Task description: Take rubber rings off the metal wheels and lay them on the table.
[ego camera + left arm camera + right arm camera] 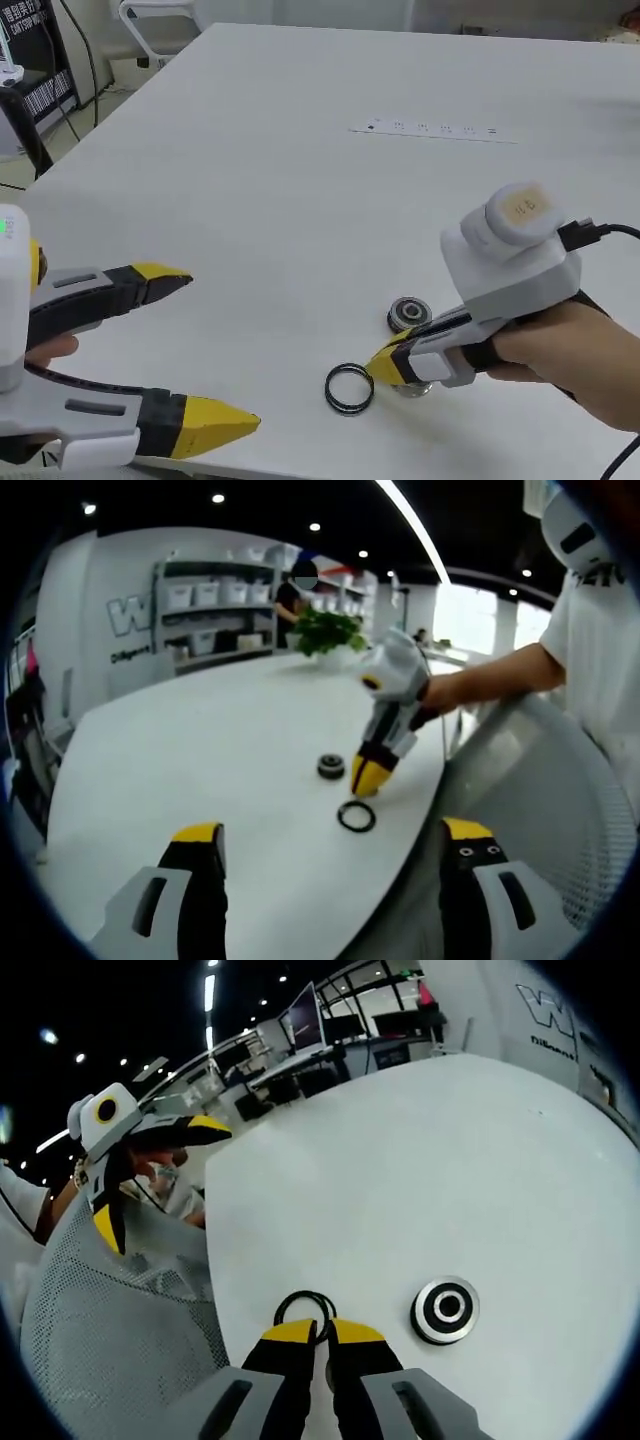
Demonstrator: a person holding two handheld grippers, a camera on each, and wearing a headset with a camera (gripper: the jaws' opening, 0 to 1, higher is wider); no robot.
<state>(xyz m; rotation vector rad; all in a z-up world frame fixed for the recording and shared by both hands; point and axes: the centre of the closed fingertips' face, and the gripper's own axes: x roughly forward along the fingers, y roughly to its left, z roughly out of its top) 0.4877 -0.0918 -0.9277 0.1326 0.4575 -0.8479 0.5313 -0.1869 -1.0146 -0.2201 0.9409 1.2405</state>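
Note:
A black rubber ring (pixel 349 388) (pixel 356 816) (pixel 303 1307) lies flat on the white table (pixel 300 200), close to its near edge. My right gripper (pixel 378 368) (pixel 365 780) (pixel 318 1332) has its jaws pressed together, and the ring's near edge sits right at their yellow tips. A metal wheel (pixel 409 313) (pixel 331 766) (pixel 446 1309) with a dark band stands just beyond that gripper. A small grey piece (pixel 415 388) peeks from under it. My left gripper (pixel 205 350) (pixel 332 832) (pixel 160 1185) hangs wide open at the left, holding nothing, well apart from the ring.
A row of flush sockets (pixel 430 128) is set in the tabletop farther back. A white chair (pixel 150 20) stands past the far left corner. A mesh chair back (pixel 560 810) is beside the table's near edge. Shelves and a potted plant (pixel 325 635) lie behind.

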